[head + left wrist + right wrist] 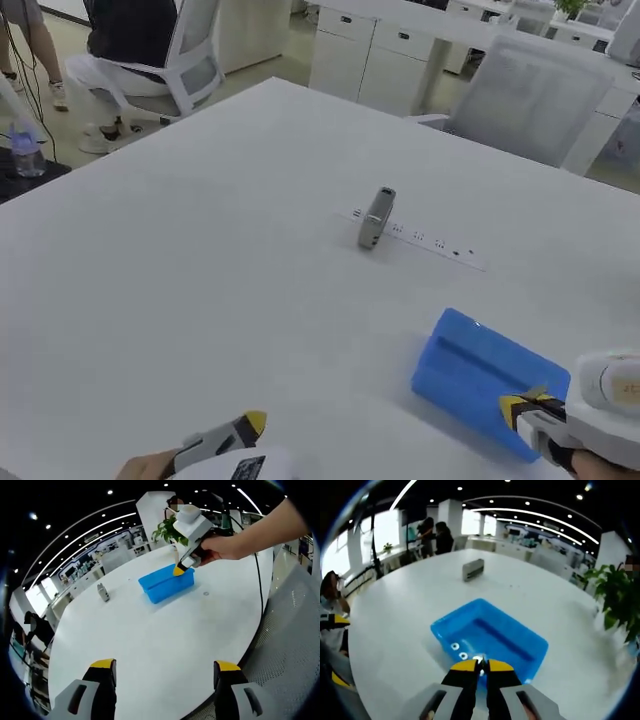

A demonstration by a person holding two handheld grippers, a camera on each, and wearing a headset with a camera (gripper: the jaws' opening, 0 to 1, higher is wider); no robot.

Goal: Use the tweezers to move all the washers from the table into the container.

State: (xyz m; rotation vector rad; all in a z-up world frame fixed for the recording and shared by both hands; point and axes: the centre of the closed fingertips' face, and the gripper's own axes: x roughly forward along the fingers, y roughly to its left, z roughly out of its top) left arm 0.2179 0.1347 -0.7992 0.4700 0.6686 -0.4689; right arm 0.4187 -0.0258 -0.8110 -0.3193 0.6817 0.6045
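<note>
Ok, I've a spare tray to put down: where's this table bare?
Widest bare stretch: the table left of the grey adapter, from its far edge down to the left tongs. A narrower strip lies between the adapter and the blue container. Crowded: the container's near end, where the right tongs hang over it.

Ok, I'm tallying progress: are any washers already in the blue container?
Yes, the right gripper view shows two washers lying on the floor of the blue container.

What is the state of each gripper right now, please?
Left gripper: open, holding nothing.
Right gripper: closed, over the blue container; whether anything is pinched at its tips cannot be told.
</note>
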